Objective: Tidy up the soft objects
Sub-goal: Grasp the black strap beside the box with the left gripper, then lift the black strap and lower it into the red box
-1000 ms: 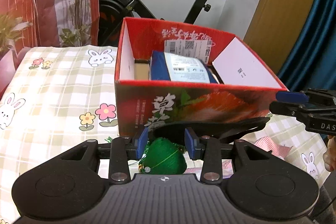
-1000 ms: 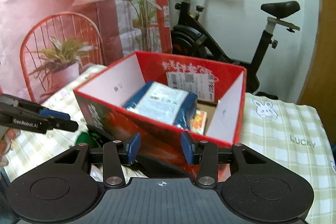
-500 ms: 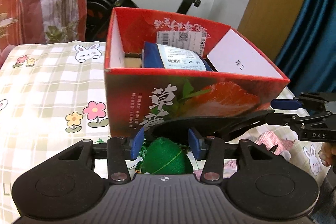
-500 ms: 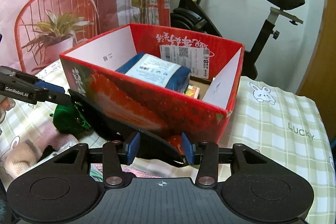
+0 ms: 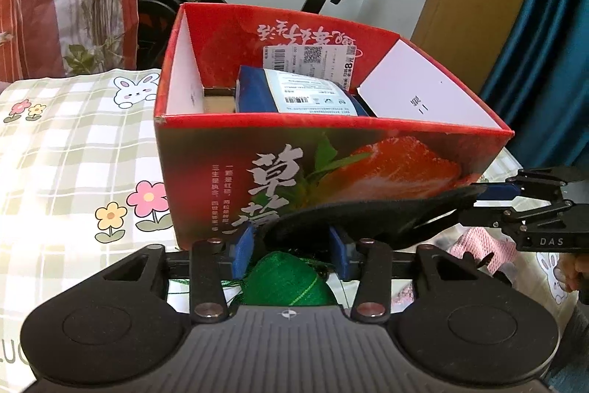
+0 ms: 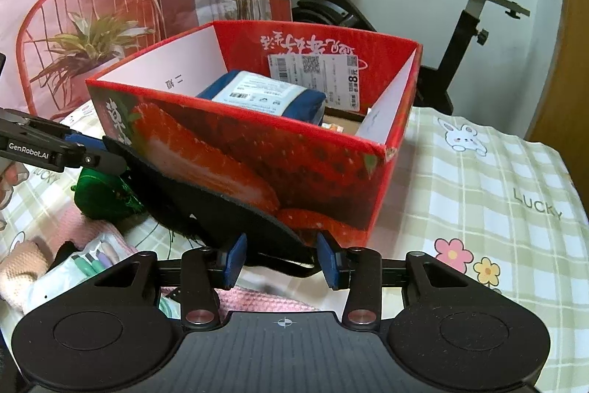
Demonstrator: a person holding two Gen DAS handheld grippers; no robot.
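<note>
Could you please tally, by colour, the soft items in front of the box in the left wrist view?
Black: 1, flat pad
Green: 1, ball
Pink: 1, knit cloth
Total: 3

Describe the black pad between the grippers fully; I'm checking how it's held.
The black pad is a thin, flat, oval piece that looks like foam or felt, with a slightly fuzzy edge. It spans in front of the red box, sagging a little, above the green pouch. One end lies between the fingers of the left gripper, the other between those of the right gripper. The left jaws have just been closing. A dark strap seems to hang beneath it.
</note>
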